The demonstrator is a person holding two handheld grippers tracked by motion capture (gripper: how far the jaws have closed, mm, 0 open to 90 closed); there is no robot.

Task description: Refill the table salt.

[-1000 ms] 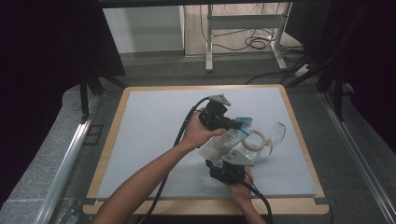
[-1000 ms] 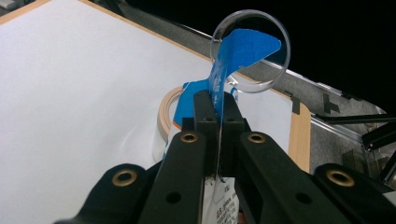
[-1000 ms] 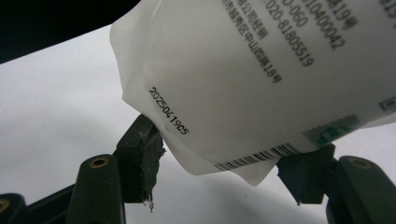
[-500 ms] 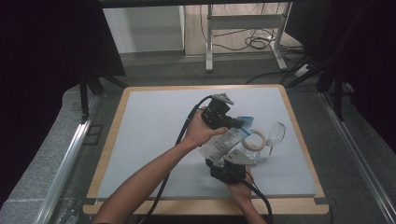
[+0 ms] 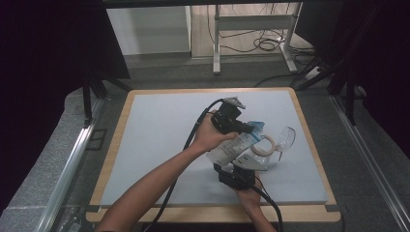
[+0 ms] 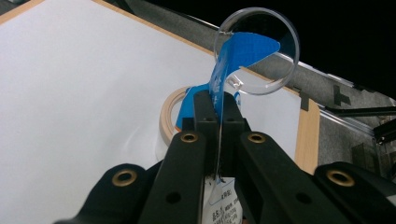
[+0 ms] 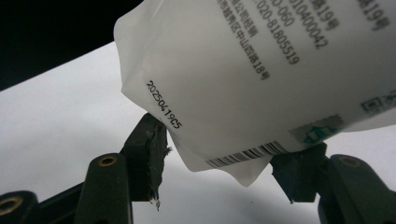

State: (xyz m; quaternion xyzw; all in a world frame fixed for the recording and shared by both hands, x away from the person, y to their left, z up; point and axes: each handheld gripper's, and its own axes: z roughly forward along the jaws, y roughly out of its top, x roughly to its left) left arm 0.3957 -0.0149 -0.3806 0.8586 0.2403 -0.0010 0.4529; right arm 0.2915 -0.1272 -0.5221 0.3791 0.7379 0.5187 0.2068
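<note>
From above, your left claw [image 5: 241,126] clamps the blue top end of the white pouch [image 5: 231,147], which hangs tilted over the right half of the desk [image 5: 159,125]. Your right claw [image 5: 240,166] sits just below the pouch's bottom end. A clear jar [image 5: 283,140] with a wooden ring [image 5: 263,144] lies beside them.

Along your left claw [image 6: 218,109], the jaws pinch the pouch's blue edge [image 6: 243,51] tight, with the jar's mouth [image 6: 257,46] beyond.

Along your right claw [image 7: 219,172], the jaws have just been closing; they stand partly apart, the pouch's bottom corner [image 7: 233,116] between them, neither pad clearly pressing.
</note>
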